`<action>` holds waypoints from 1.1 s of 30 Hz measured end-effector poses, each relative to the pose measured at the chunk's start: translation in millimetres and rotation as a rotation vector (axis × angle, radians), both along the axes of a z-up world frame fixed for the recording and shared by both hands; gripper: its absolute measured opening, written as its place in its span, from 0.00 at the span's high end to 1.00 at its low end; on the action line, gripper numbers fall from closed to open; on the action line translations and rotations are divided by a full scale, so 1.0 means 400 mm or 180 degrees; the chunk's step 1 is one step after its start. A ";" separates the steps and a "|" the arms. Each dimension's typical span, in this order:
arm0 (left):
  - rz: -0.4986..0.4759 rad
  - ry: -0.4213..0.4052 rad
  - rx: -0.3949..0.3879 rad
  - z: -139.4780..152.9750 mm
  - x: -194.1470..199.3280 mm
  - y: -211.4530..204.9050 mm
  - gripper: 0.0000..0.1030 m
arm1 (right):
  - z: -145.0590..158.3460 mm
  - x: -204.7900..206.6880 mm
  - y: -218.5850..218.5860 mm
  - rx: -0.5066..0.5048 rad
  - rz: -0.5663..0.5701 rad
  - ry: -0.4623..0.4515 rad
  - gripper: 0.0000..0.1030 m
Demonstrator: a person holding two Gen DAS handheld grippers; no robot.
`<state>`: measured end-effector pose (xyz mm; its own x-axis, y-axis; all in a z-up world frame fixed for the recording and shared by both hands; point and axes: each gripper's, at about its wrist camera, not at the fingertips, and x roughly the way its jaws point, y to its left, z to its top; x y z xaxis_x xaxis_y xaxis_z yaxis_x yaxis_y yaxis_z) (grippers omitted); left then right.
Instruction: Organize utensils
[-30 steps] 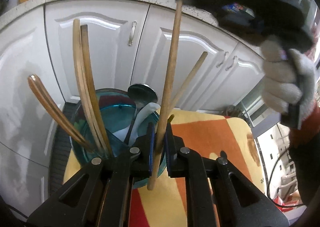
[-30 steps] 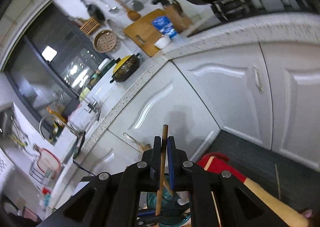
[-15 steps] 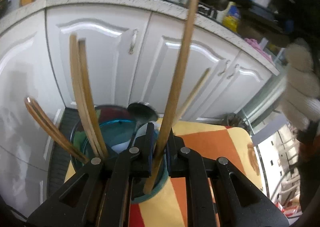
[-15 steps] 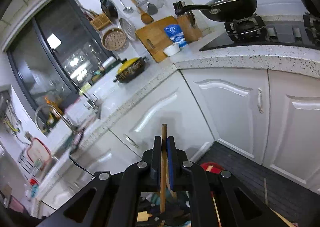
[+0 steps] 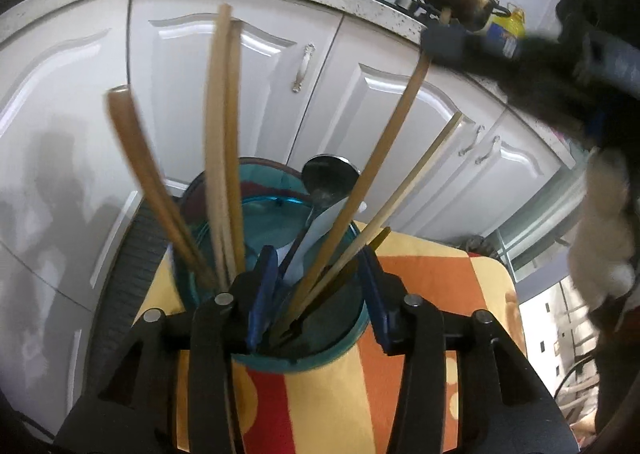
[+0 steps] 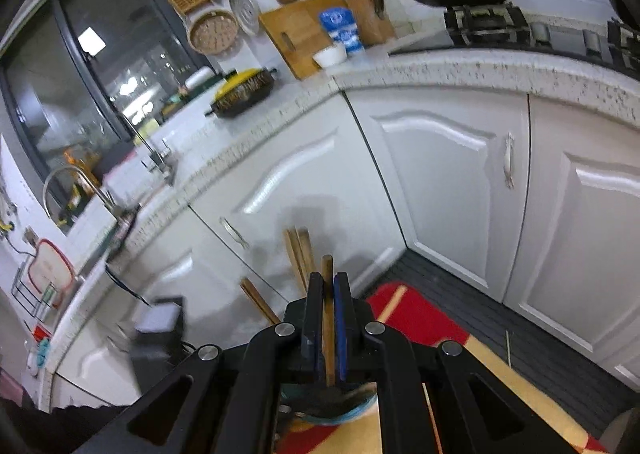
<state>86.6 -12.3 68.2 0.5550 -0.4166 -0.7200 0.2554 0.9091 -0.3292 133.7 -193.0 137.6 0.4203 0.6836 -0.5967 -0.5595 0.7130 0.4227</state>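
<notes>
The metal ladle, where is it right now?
In the left wrist view the metal ladle stands bowl-up in the teal holder, between the paired wooden utensils and the long wooden stick.

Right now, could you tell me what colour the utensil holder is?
The utensil holder is translucent teal-blue, clearest in the left wrist view.

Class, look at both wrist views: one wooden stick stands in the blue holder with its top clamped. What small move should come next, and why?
Probably the right gripper should lower the wooden stick slightly and let go. Its jaws clamp the stick's top, while the left gripper is opening, with the stick free between its pads. The lower end already sits inside the blue holder.
</notes>
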 end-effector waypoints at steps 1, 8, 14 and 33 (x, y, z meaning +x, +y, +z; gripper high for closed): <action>0.0013 -0.0010 -0.0001 0.003 -0.006 0.003 0.60 | -0.012 -0.004 0.005 -0.0052 0.0005 0.0014 0.95; 0.0169 -0.0081 0.0136 0.018 -0.058 0.015 0.59 | -0.046 -0.027 0.017 -0.0378 -0.0051 0.0018 0.94; 0.0254 -0.0096 0.0241 0.018 -0.090 0.018 0.59 | -0.030 -0.061 -0.003 -0.0559 -0.0173 -0.0106 0.78; 0.0452 -0.0140 0.0463 0.025 -0.149 0.018 0.59 | 0.009 -0.198 -0.058 -0.0807 -0.0756 -0.0458 0.60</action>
<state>27.0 -5.1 78.1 0.6330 -0.2254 -0.7406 0.1326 0.9741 -0.1831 54.6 -216.2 141.2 0.6411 0.3952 -0.6578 -0.4068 0.9019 0.1454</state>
